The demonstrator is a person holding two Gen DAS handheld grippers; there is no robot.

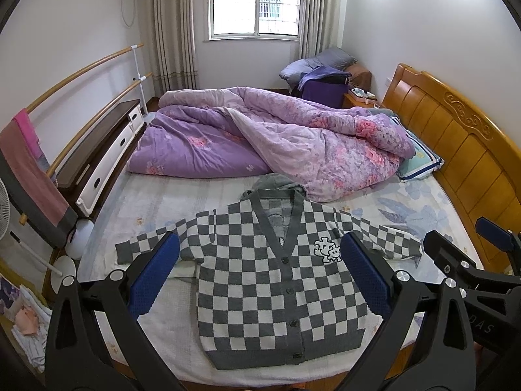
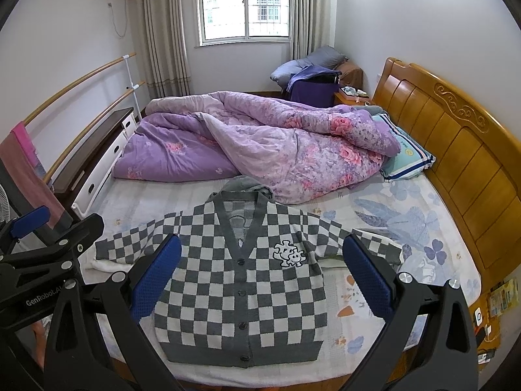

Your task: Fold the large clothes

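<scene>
Bed (image 1: 169, 195), cardigan (image 1: 276, 280) below open hand-held grippers (image 1: 260, 280)

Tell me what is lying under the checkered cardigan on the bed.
The checkered cardigan lies flat on the pale floral sheet. A grey hood pokes out behind its collar. A strip of white cloth shows under one sleeve. Anything beneath its body is covered.

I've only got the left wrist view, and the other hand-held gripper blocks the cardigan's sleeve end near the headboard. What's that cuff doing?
Observer: In the right wrist view the cuff rests on the sheet, looking slightly crumpled rather than spread flat.
Operator: Anything past the bed edge on that side?
Observer: Yes, a small white device and some yellow packets lie low beside the bed.
</scene>
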